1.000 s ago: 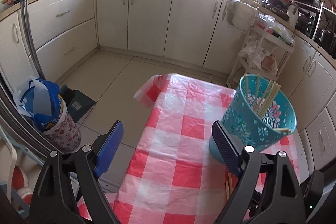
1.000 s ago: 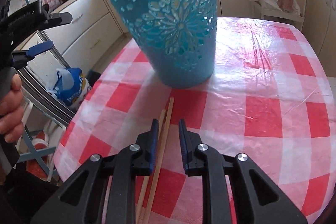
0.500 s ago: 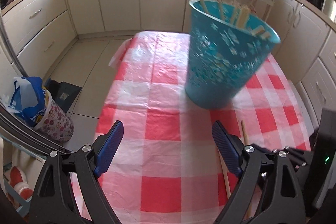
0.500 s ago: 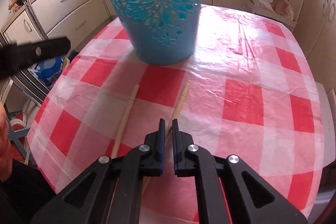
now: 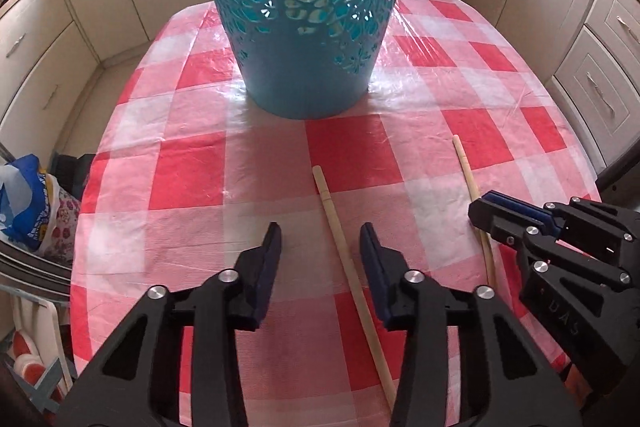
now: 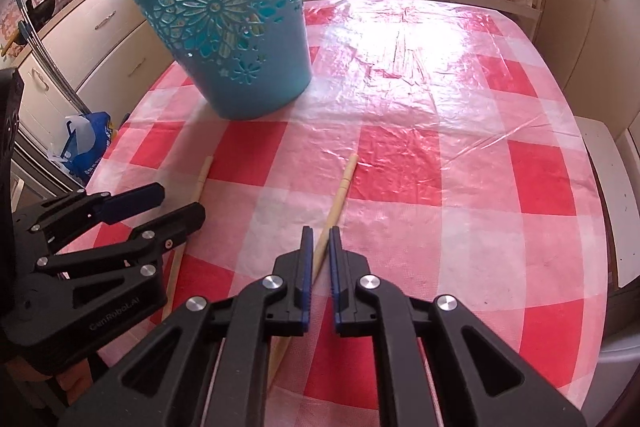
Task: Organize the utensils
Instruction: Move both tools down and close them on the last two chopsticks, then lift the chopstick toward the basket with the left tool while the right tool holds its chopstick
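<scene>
- Left gripper (image 5: 320, 239) is standing spread, straddling one chopstick (image 5: 344, 247) lying on the tablecloth (image 5: 192, 167).
- Right gripper (image 6: 320, 243) is nearly pressed together around the second chopstick (image 6: 338, 197); contact unclear.
- Blue basket (image 5: 304, 11) is sitting behind both.

A chopstick (image 6: 334, 205) is straddled by the narrowly parted right gripper (image 6: 320, 235) on the bench (image 6: 460, 187); another (image 6: 200, 179) lies under the left gripper (image 6: 168, 205), near a basket (image 6: 228, 27).

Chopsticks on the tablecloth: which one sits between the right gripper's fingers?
The chopstick on the right, whose tip points away from the blue basket. It runs between the right gripper. The other chopstick lies under the left gripper.
</scene>
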The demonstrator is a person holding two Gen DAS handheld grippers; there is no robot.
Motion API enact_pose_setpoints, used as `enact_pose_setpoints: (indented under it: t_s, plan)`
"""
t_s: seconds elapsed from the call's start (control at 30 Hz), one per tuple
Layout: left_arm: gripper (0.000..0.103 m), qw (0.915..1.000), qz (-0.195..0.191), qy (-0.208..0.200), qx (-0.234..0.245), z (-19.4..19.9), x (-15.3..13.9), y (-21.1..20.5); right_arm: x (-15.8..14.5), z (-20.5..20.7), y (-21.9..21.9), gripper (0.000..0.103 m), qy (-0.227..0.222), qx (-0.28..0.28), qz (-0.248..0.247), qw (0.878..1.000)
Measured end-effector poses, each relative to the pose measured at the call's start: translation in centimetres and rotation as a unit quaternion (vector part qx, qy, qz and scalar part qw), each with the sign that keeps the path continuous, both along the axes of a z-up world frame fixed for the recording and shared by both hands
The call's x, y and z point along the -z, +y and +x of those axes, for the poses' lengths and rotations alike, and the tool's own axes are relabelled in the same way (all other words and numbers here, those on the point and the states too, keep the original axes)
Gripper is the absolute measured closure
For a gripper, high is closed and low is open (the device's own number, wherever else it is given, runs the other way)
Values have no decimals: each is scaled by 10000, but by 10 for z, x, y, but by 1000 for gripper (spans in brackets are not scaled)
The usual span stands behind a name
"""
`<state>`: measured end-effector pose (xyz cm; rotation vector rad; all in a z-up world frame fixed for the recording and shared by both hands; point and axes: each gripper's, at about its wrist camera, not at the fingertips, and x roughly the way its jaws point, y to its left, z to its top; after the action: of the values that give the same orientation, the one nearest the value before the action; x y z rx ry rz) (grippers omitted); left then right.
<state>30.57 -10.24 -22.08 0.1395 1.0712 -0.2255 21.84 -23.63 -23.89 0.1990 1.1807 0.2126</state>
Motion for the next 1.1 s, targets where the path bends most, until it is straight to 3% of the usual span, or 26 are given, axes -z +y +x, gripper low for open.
enact_pose_setpoints:
  t_s: [0.17, 0.27, 0.53, 0.73, 1.1]
  plan:
    - [93, 9998, -71, -11, 186, 0, 1, -3, 1, 0, 3, 93, -18, -95, -117, 9999]
    - [98, 9994, -241, 52, 239, 0, 0, -1, 1, -1, 2, 94, -17, -99, -87, 9999]
    - [98, 9992, -297, -12, 272, -1, -4, 0, 1, 1, -2, 95, 66, -49, 8, 10000]
    - [98, 9994, -229, 36, 270, -2, -3, -1, -1, -1, 6, 95, -47, -231, -239, 9994]
    - [98, 9976, -389, -512, 251, -10, -31, 8, 5, -2, -24, 97, 172, 377, 865, 9954]
